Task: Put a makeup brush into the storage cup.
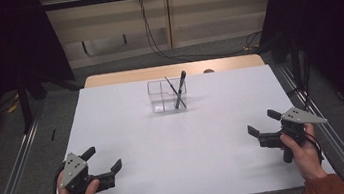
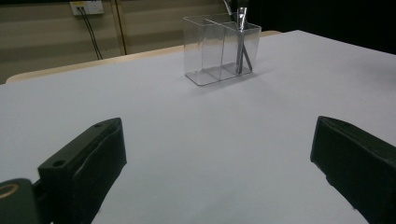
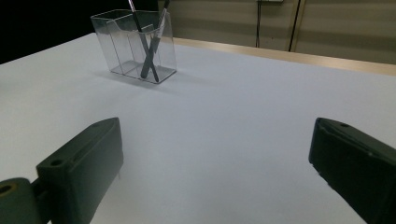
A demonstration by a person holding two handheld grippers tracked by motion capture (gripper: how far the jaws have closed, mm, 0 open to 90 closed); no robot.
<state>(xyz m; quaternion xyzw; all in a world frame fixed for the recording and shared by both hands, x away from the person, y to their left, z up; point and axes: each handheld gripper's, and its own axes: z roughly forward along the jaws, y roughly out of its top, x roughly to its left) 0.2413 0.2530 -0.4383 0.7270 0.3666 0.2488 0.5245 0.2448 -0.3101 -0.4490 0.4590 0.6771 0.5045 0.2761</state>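
A lab-like recording bay: white-covered table [image 1: 181, 141], metal floor rails [image 1: 11, 173], dark curtains [image 1: 335, 15], trailing wall cables [image 1: 151, 34].

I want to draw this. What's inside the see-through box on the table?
Two dark pens stand crossed in one end compartment of the clear box. The other compartment looks empty. Nothing covers them; the walls are see-through, but the pen tips are too small to make out.

desk [image 1: 176, 142]: white sheet covers top, bare wood strip along far edge | on it: clear divided holder [image 1: 167, 95], far centre, standing upright | inside its right compartment: two dark pens [image 1: 178, 91] crossed
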